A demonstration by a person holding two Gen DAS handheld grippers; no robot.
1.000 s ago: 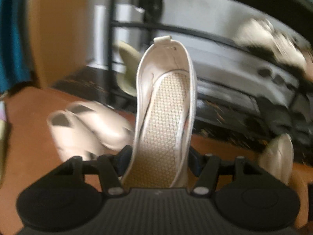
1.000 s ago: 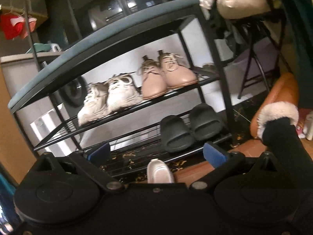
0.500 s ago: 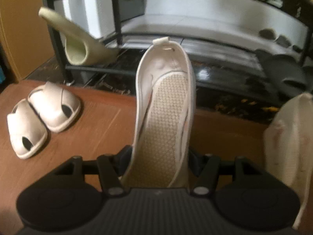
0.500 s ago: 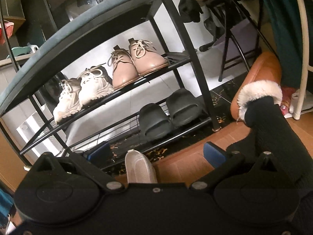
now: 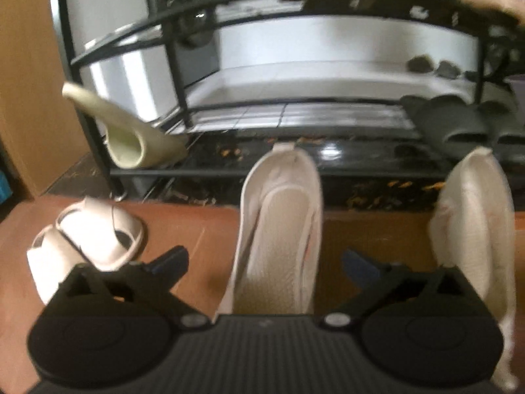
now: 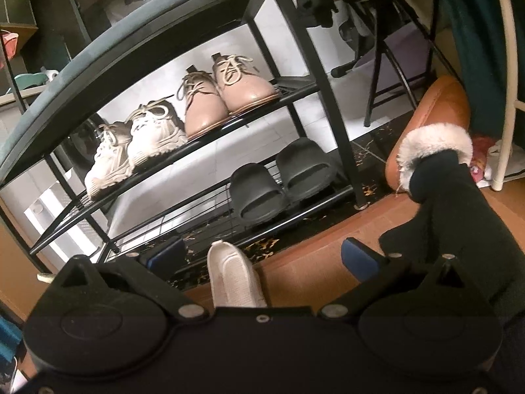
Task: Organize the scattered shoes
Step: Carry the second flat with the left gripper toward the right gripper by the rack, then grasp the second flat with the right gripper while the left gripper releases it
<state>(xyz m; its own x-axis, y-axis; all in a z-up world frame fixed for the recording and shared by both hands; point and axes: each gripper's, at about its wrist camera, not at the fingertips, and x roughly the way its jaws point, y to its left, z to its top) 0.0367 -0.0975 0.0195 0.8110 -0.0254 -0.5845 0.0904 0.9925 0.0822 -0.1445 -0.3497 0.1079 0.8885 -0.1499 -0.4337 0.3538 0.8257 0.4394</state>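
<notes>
Left gripper (image 5: 265, 257): jaws spread wide, blue-padded fingers (image 5: 170, 257) standing well clear on either side of what lies between them, gripping nothing. Right gripper (image 6: 262, 252): jaws likewise wide apart, blue pads (image 6: 357, 256) both exposed, nothing clamped. Both grippers point forward and slightly downward; no hand or sleeve of the person can be made out in either wrist view.

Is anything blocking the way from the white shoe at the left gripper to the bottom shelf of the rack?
Nothing visible. The white shoe points at a bare stretch of the bottom shelf, between the tilted green slipper and the black slides.
</notes>
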